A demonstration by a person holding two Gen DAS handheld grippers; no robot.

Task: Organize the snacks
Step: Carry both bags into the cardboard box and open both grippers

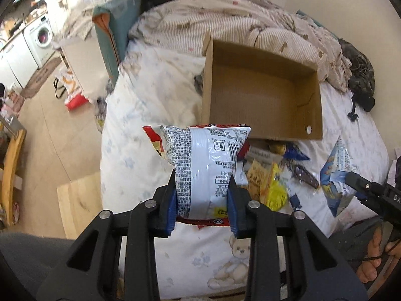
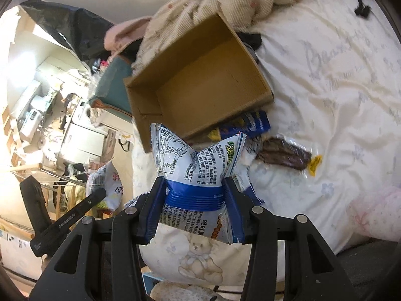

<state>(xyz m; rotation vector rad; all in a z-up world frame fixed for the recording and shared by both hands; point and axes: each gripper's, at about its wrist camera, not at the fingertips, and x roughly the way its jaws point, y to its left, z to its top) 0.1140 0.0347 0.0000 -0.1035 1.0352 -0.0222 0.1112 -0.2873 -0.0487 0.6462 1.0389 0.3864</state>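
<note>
My left gripper (image 1: 203, 195) is shut on a red-and-white snack bag (image 1: 200, 160), held up over the bed just in front of the empty cardboard box (image 1: 260, 92). My right gripper (image 2: 195, 202) is shut on a blue-and-white snack bag (image 2: 198, 165), pinched at its middle, also lifted near the cardboard box (image 2: 200, 85). In the left wrist view the blue-and-white snack bag (image 1: 337, 175) shows at the right with the other gripper's finger on it. Loose snacks remain on the bed: yellow packets (image 1: 270, 183), a dark blue pack (image 2: 253, 124) and a brown bar in clear wrap (image 2: 283, 156).
The white printed bedsheet (image 2: 325, 80) carries a crumpled beige quilt (image 1: 225, 22) behind the box. Left of the bed lie the bare floor (image 1: 50, 135), a teal cushion (image 1: 112, 30) and a red-and-white bag (image 1: 71, 87). A person's hand (image 1: 378, 253) shows at the lower right.
</note>
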